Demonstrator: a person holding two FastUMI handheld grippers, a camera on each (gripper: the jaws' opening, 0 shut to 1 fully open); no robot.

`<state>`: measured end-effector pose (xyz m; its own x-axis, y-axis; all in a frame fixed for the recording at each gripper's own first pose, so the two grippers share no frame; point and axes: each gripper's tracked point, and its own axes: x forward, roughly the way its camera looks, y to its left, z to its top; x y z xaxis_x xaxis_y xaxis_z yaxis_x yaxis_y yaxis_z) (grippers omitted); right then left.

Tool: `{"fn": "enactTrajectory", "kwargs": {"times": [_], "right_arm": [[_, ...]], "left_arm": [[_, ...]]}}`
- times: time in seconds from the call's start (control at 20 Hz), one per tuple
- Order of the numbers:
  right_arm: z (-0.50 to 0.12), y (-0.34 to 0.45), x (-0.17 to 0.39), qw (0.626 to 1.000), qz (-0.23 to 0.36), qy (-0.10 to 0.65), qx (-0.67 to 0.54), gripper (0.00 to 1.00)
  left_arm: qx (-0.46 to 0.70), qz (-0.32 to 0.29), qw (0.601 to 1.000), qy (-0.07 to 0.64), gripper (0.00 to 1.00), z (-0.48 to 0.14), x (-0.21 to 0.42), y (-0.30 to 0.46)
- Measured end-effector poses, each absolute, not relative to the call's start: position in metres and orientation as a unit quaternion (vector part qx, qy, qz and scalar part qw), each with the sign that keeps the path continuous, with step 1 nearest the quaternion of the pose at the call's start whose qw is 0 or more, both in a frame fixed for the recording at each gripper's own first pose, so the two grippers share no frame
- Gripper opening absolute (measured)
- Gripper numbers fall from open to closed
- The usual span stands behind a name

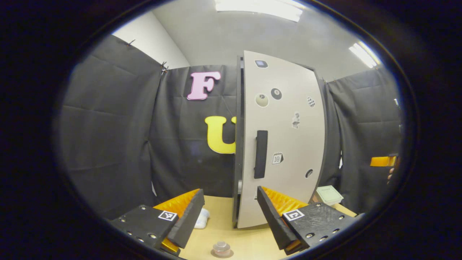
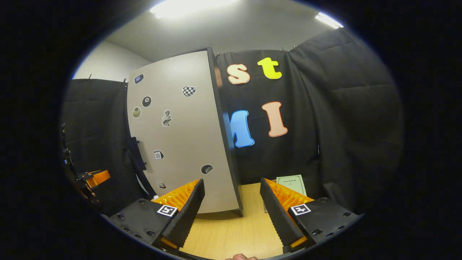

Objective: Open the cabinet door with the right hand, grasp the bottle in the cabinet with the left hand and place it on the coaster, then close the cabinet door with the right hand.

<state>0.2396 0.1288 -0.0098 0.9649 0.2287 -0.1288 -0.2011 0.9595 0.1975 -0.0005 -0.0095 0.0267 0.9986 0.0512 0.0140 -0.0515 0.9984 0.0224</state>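
Note:
A tall cabinet stands on the wooden table, its pale grey door (image 1: 288,144) covered with stickers and lying flat against the black frame. The black vertical handle (image 1: 260,154) is on the door's left side. My left gripper (image 1: 230,193) is open, low over the table just in front of the door. A small round coaster (image 1: 221,249) lies on the table below it. My right gripper (image 2: 231,184) is open too, facing the door (image 2: 180,137) near its right edge; the handle (image 2: 135,153) is far to its left. The bottle is hidden.
A pale green booklet (image 1: 328,195) (image 2: 291,184) lies on the table to the right of the cabinet. A white lump (image 1: 202,218) sits behind my left finger. The other gripper (image 1: 384,161) (image 2: 95,178) shows at each view's edge. Black cloth walls surround the table (image 2: 231,231).

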Motion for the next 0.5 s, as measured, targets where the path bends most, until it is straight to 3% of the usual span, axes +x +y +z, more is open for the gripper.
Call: {"fn": "enactTrajectory", "kwargs": {"times": [0.3, 0.5], "right_arm": [[-0.020, 0.107, 0.261, 0.988, 0.092, 0.070, 0.103, 1.00], [-0.031, 0.079, 0.291, 0.993, 0.039, 0.046, 0.102, 0.98]], "left_arm": [[0.017, 0.020, 1.000, -0.014, 0.90, 0.027, 0.025, -0.023], [0.057, 0.004, 0.998, -0.029, 0.90, 0.036, 0.043, -0.041]]}}
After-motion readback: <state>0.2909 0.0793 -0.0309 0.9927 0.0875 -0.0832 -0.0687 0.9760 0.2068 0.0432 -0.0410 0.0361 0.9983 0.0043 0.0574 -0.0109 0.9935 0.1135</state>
